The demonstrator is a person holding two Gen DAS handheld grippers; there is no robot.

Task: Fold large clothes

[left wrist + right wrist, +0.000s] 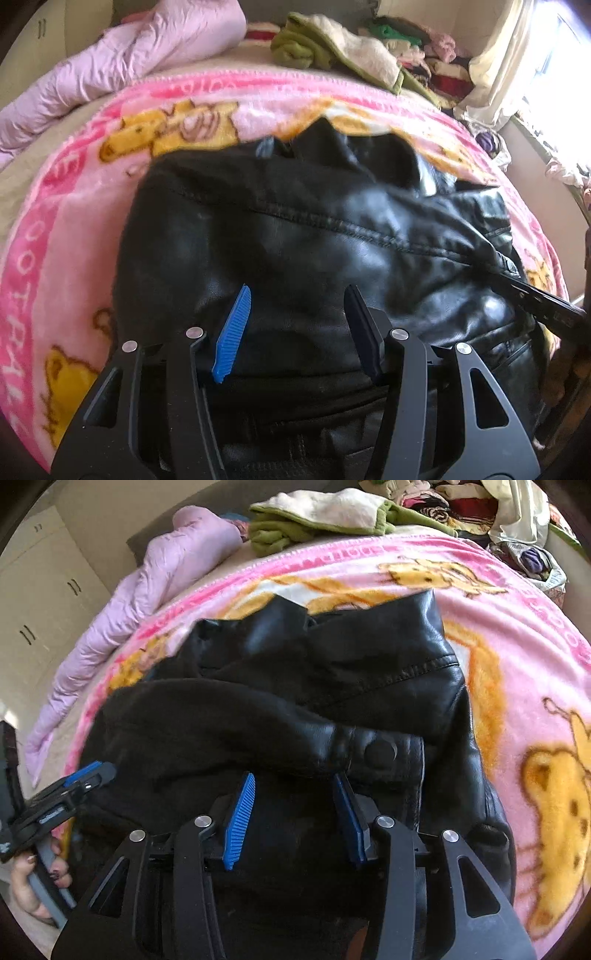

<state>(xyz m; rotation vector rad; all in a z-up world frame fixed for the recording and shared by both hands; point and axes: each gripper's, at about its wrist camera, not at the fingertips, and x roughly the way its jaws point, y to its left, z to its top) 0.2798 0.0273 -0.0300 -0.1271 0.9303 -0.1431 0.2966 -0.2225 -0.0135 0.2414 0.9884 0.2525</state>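
A black leather jacket lies bunched on a pink bear-print blanket; it fills the middle of the right wrist view too. My left gripper is open just above the jacket's near part, nothing between its blue pads. My right gripper is open above the jacket, close to a sleeve cuff with a snap button. The right gripper's tip shows at the right edge of the left wrist view. The left gripper shows at the left edge of the right wrist view, held by a hand.
A lilac quilted coat lies at the back left of the bed. A green and cream garment and a pile of mixed clothes lie at the back. A bright window is at the right; cupboards stand at the left.
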